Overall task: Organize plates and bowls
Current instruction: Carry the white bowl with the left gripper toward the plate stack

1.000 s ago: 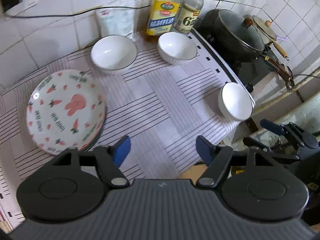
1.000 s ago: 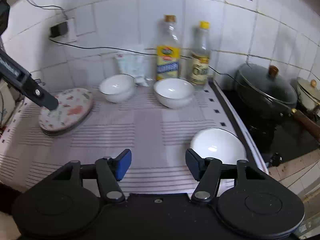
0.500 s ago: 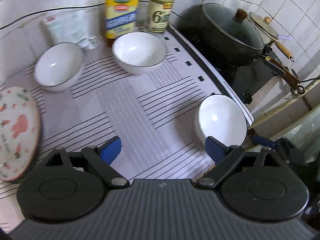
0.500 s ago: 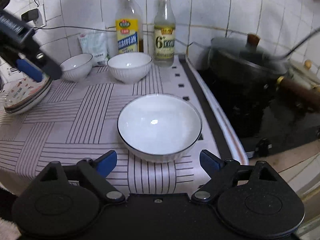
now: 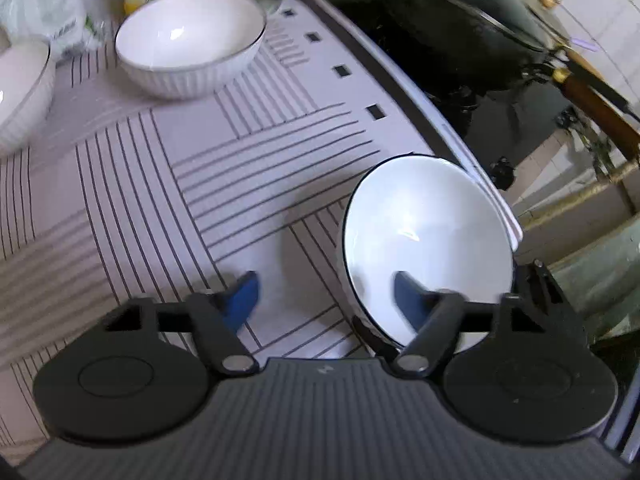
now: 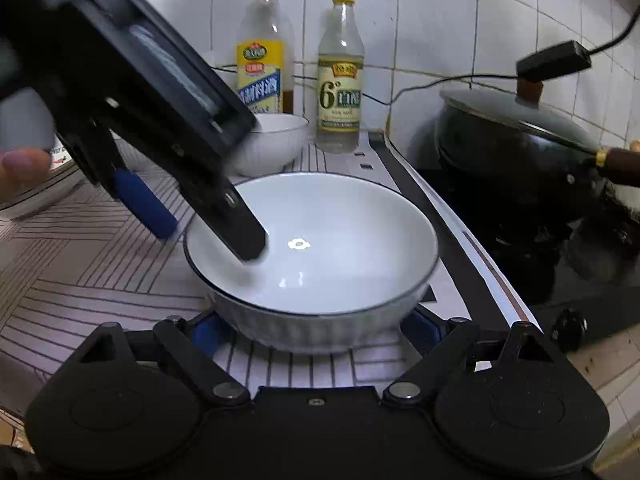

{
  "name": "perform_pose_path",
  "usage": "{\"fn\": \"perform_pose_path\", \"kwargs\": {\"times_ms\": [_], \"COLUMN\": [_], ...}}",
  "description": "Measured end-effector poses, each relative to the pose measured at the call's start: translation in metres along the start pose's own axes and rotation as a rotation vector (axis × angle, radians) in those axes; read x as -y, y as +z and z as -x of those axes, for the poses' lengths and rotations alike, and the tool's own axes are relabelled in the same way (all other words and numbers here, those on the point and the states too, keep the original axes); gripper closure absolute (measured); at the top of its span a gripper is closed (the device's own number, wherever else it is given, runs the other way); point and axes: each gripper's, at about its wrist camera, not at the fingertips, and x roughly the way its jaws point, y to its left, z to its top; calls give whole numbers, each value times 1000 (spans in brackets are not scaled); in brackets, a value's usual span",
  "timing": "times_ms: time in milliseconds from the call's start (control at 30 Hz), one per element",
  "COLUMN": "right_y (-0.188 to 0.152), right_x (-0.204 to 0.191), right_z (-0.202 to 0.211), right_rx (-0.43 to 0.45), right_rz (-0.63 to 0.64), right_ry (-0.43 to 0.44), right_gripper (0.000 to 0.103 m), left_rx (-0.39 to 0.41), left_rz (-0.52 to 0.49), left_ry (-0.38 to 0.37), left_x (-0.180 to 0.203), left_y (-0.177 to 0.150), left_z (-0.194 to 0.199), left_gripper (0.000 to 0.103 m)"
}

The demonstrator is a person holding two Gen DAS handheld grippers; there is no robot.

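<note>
A white bowl with a dark rim stands at the near right of the striped mat, beside the stove. My left gripper straddles its left rim, one finger inside the bowl and the blue pad outside. Its jaws are closing and do not press on the rim. My right gripper sits low at the bowl's near side. It is open wide, with the bowl's lower body between its fingers. Two more white bowls stand farther back.
Two bottles and a plastic bag line the tiled wall. A lidded black pot sits on the dark stove to the right, its wooden handle pointing outward. The striped mat covers the counter. A person's fingertips show at the left.
My left gripper swung right from the rabbit plates and dropped onto the near bowl's rim, its jaws narrowing. My right gripper widened, sank and came round the same bowl.
</note>
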Motion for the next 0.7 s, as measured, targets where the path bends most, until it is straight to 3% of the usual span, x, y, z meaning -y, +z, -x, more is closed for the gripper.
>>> {"fn": "perform_pose_path", "kwargs": {"times_ms": [67,167,333,700], "right_y": [-1,1,6,21], "right_x": [0,-2,-9,-27], "right_z": [1,1,3,6], "right_rx": [0,6,21,39], "right_rz": [-11,6,20,63], "right_ry": [3,12,43,103], "right_gripper": [10,10,11,11], "left_rx": [-7,3,22,54], "left_rz": [9,-3,-39,11], "left_ry": [-3,-27,2,4], "left_x": [-1,0,4,-18], "left_y": [-1,-4,-10,-20], "left_z": [-3,0,3,30], "left_gripper": [63,80,81,82]}}
